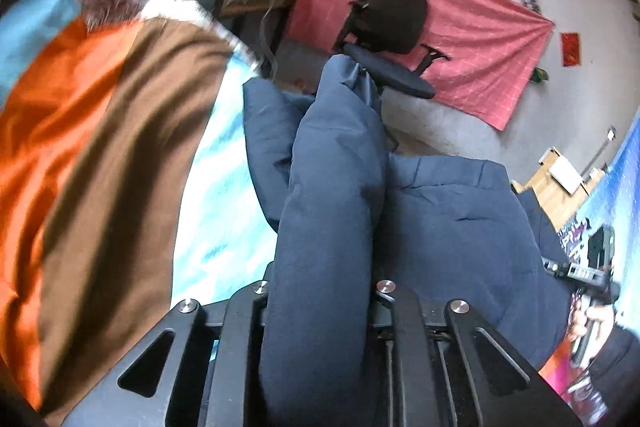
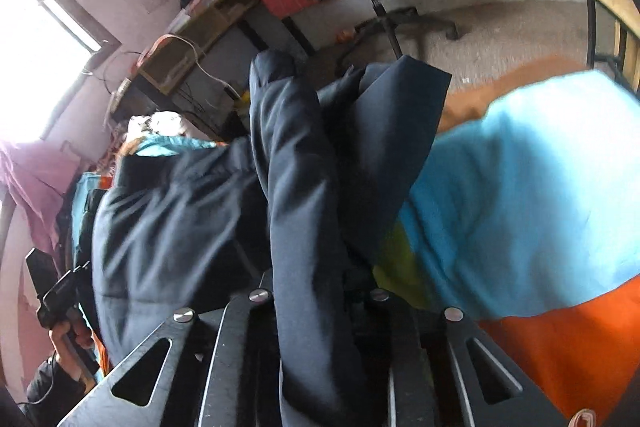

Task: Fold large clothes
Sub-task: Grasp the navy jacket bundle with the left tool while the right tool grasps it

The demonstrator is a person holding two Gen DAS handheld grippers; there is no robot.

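A: Left wrist view. Your left gripper point(image 1: 320, 307) is clamped on a fold of the navy padded jacket point(image 1: 448, 219), whose long axis runs up-frame toward the office chair point(image 1: 384, 27).

B: Obstructions?

A: Orange-brown blanket point(image 1: 80, 167), left of frame.

B: Right wrist view?

A: Your right gripper point(image 2: 316, 307) likewise grips the jacket at centre; both are equally near.

Garment point(image 1: 328, 211) between both tongs – office chair point(image 1: 384, 27) behind.
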